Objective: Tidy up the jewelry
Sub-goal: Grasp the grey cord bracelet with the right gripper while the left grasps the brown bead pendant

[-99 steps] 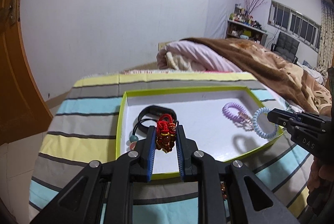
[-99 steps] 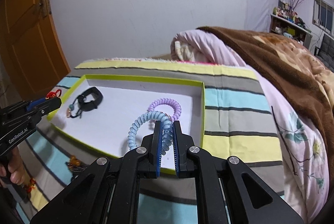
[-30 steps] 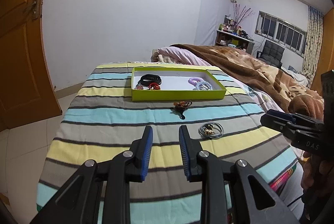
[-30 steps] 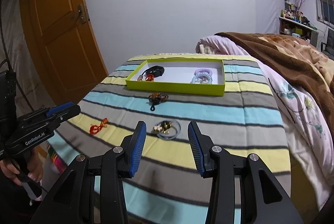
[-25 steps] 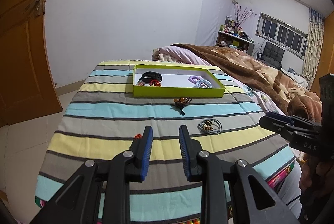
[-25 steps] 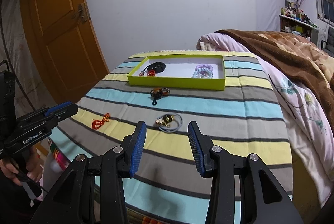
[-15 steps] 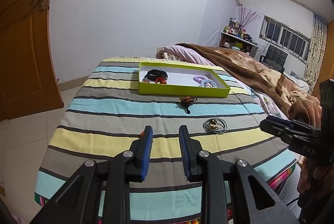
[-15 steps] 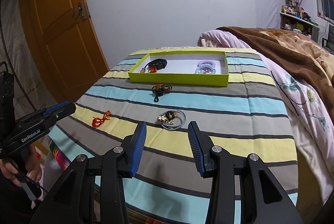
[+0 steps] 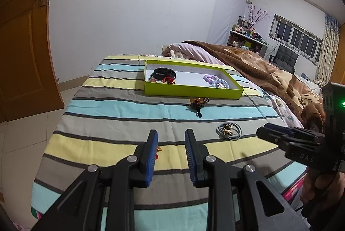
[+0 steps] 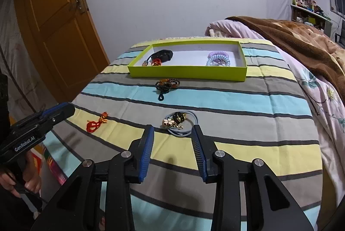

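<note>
1 tray [image 10: 187, 72], 7 jewelry pieces (3 outside)

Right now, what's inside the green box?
The green box holds a black band, a red charm, a purple coil and a blue coil. Its near wall hides the floor just behind it.

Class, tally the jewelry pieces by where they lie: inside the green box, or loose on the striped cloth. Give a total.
Inside the green box: 4 (black band, red knot charm, purple coil, blue coil)
Loose: 3 (beaded bracelet, grey hair tie, red cord)
Total: 7
</note>
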Motion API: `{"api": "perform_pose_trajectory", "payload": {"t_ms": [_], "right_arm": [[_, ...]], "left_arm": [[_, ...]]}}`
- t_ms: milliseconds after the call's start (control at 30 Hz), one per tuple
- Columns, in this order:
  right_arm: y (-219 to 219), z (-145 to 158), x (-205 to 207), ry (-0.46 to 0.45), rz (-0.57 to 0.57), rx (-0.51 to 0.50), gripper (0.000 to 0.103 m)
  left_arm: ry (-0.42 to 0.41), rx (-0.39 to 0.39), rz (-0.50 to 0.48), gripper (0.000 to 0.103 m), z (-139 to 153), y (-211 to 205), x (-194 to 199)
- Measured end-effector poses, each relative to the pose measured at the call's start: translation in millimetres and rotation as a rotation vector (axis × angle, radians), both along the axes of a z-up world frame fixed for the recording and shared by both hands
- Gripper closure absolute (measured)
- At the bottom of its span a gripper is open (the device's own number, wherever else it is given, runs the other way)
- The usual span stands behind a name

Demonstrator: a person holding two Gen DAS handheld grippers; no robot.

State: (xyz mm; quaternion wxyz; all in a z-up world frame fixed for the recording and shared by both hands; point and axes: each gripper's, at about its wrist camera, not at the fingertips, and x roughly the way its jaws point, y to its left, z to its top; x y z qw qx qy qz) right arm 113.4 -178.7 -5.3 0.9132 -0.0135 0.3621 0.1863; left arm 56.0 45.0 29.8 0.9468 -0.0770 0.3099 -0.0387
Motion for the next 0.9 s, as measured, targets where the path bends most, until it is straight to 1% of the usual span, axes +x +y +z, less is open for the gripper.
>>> {"api": "perform_pose_trajectory", "payload": {"t_ms": [133, 267, 400, 467, 533, 700, 767, 833, 900], "right_arm": [[2.8, -5.5, 9.6, 0.011, -0.007, -0.008, 0.068], [2.7, -12.1, 24.3, 0.029, -0.030, -0.044, 0.069], [0.3, -21.5, 40.4, 0.064, -0.052, -0.079, 0.076], [-0.5, -25.5, 46.2, 0.080, -0.054, -0.087, 0.078], [0.0, -28.7, 51.4, 0.093, -0.052, -0.098, 0.083], [4.7, -36.7, 62.7, 0.118, -0.040, -0.135, 0.084], [7.0, -39.1, 65.4, 0.123, -0.031, -0.142, 0.088], [9.6, -40.1, 66.7, 0.120, -0.023, -0.154, 0.097], [11.9, -40.8, 67.3, 0.116, -0.011, -0.164, 0.101]], "left_arm": [[-0.004, -0.001, -0.012, 0.076, -1.0, -0.8, 8.8], [0.000, 0.005, -0.036, 0.076, -1.6, -5.4, 20.2], [-0.005, 0.012, -0.056, 0.076, 0.0, -12.1, 30.2], [-0.006, 0.011, -0.063, 0.076, 0.9, -14.3, 35.6], [-0.006, 0.015, -0.070, 0.076, 1.6, -16.9, 40.9], [0.001, 0.020, -0.088, 0.076, 0.5, -22.6, 55.0], [0.009, 0.024, -0.103, 0.076, -1.2, -26.0, 61.3], [0.021, 0.028, -0.114, 0.076, -4.2, -29.5, 69.7], [0.032, 0.035, -0.123, 0.076, -7.5, -33.2, 78.9]]}}
